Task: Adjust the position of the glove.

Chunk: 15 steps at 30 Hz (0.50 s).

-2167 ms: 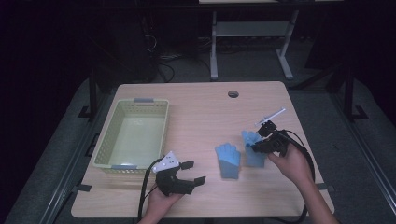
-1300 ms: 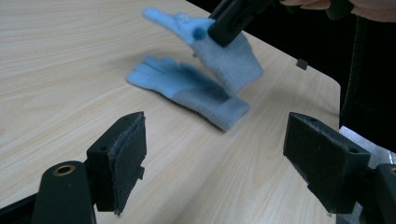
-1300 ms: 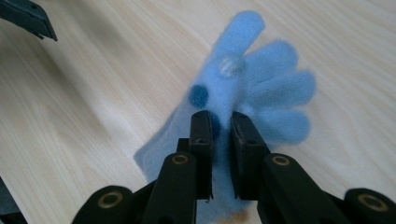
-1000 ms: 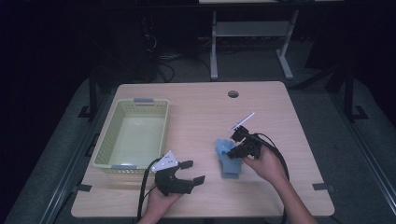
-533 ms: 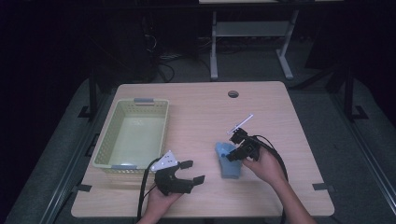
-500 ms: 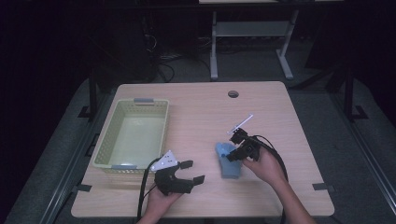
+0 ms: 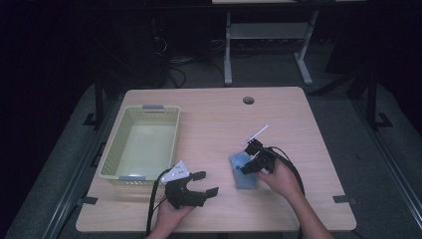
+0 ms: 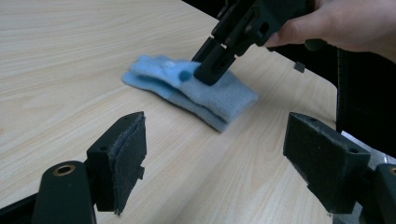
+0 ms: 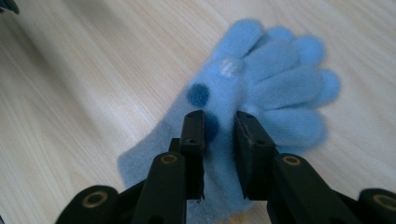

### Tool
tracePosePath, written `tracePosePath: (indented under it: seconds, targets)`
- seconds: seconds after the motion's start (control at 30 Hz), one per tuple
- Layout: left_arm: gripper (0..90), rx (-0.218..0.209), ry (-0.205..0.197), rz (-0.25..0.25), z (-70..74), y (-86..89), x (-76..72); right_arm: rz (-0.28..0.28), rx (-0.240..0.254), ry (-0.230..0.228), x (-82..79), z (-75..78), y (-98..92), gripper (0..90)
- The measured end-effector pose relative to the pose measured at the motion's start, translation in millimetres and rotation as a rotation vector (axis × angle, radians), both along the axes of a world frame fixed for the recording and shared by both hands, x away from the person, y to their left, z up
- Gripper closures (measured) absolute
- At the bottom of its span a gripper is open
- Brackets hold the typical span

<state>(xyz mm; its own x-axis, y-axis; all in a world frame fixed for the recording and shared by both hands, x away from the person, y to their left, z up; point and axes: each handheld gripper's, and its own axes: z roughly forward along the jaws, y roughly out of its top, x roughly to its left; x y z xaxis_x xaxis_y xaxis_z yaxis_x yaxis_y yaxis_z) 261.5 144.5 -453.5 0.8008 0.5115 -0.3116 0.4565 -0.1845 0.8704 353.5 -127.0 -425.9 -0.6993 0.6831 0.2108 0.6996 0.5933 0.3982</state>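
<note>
Gloves of soft light-blue knit [image 9: 261, 98], stacked flat on the table [image 7: 209, 114], lie under the right hand-held gripper [image 9: 219, 123], whose jaws have just been opening, slightly parted, over them. Left hand-held gripper [image 8: 215, 149] spread wide, nearby. Pale-green plastic basket [image 7: 115, 149] beyond, nothing between.

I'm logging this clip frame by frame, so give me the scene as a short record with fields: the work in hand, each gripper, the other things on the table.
work in hand: two light blue gloves stacked on the wooden table
right gripper: over the top glove, jaws just been opening, a narrow gap with glove fabric between them
left gripper: jaws wide open, holding nothing, apart from the gloves
basket: pale green, empty, at the table's left
</note>
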Motion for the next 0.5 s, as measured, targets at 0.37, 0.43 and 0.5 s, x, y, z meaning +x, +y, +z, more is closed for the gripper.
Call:
tracePosePath:
  seconds: [0.37, 0.43, 0.5]
  targets:
    - [21.0, 0.005, 0.003, -0.005, -0.4, -0.9, -0.3, 0.006, -0.019, -0.043, -2.5, -0.8, 4.7, 71.2]
    - [21.0, 0.003, 0.003, -0.005, -0.5, -1.3, -0.8, 0.000, -0.016, -0.048, -2.6, -1.7, 4.9, 66.6]
    - [21.0, 0.003, 0.004, -0.006, -0.7, -1.6, -0.8, -0.013, -0.021, -0.049, -1.7, -2.9, 4.5, 61.8]
